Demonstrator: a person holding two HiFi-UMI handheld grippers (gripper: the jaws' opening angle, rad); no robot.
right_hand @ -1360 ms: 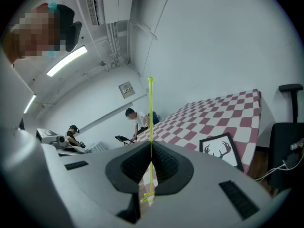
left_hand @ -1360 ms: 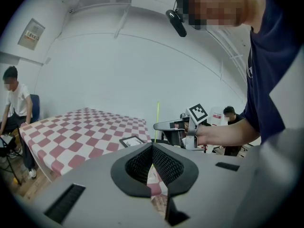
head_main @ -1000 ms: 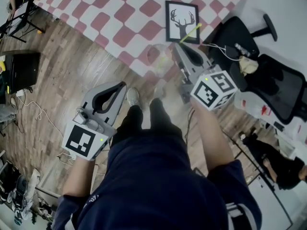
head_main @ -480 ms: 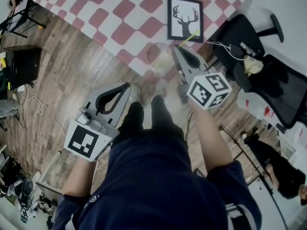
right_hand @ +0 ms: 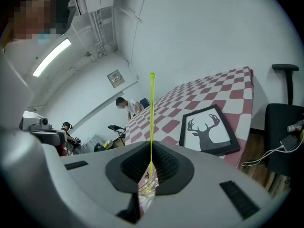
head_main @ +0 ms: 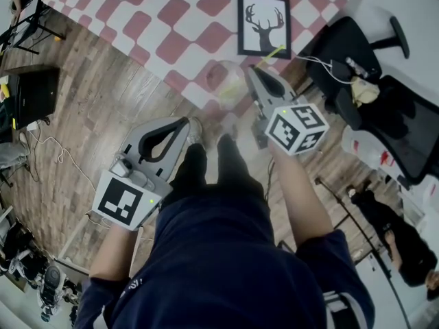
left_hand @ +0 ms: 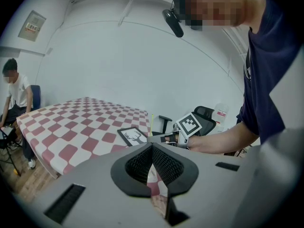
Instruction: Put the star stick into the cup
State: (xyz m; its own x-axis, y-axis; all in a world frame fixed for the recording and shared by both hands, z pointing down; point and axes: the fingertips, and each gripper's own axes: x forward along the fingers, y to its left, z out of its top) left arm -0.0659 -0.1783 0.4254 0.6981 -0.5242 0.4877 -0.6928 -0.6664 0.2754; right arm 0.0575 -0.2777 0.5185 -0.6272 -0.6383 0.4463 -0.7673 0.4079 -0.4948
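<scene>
A thin yellow-green stick (right_hand: pixel 152 122) stands up out of my right gripper (right_hand: pixel 151 167), whose jaws are shut on its lower part. From the head view the stick (head_main: pixel 274 51) pokes out beyond my right gripper (head_main: pixel 254 70), just right of a clear cup (head_main: pixel 226 81) that stands near the table's front edge. The end of the stick below the pads is hidden. My left gripper (head_main: pixel 184 120) hangs lower left, over the floor, off the table. Its jaws (left_hand: pixel 152 148) are shut with nothing between them.
A framed deer picture (head_main: pixel 263 25) lies on the red-and-white checked table (head_main: pixel 158 19) just beyond the cup. A black office chair (head_main: pixel 357 46) with cables stands at the right. A person (left_hand: pixel 14 94) sits at the table's far left. My legs are below on the wood floor.
My right gripper has shifted slightly left with the stick still in it. The left gripper has hardly moved.
</scene>
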